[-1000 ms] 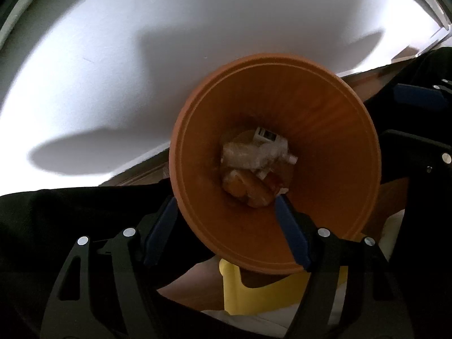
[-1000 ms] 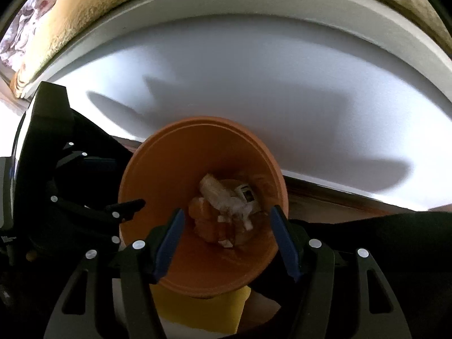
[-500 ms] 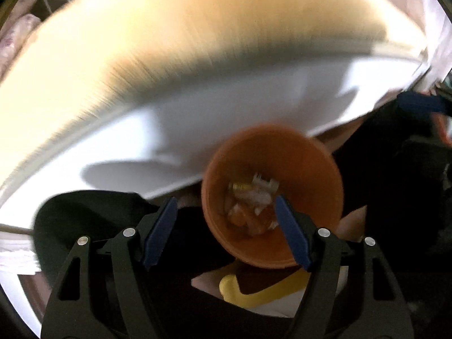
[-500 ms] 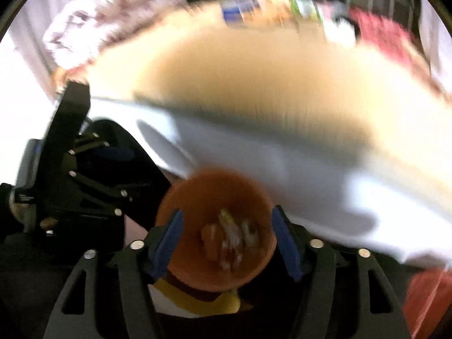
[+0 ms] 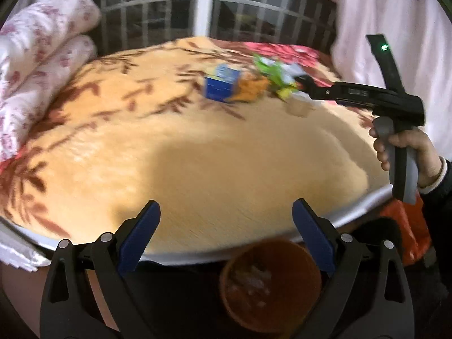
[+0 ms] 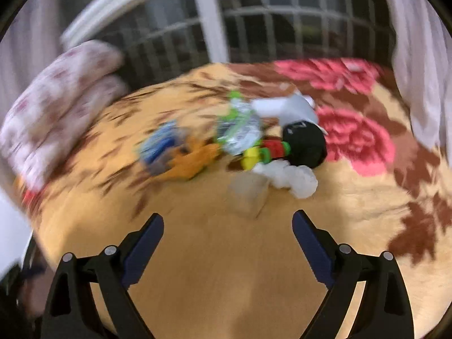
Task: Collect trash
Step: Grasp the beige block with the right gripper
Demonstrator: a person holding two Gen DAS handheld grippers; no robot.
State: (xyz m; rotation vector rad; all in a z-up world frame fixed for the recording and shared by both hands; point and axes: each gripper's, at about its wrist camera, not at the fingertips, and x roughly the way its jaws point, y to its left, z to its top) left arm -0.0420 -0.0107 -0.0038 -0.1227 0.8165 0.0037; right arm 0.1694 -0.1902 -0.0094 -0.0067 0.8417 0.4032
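On the bed [image 6: 226,268]: wrappers, blue carton [image 6: 158,147], crumpled tissue [image 6: 293,178] etc. uncollected. Below its edge, orange bin [image 5: 271,285] w/ some trash inside. Left claw [image 5: 226,234] & right claw [image 6: 227,243] opening wide, both empty.

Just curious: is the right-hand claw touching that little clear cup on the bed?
Apart. The right wrist view shows the right gripper, jaws opening, with blanket between it and the clear cup.

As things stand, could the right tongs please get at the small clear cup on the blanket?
Probably yes. The right tongs are opening with nothing between them, and the clear cup stands just ahead on bare blanket, with the white crumpled tissue beside it rather than in front.
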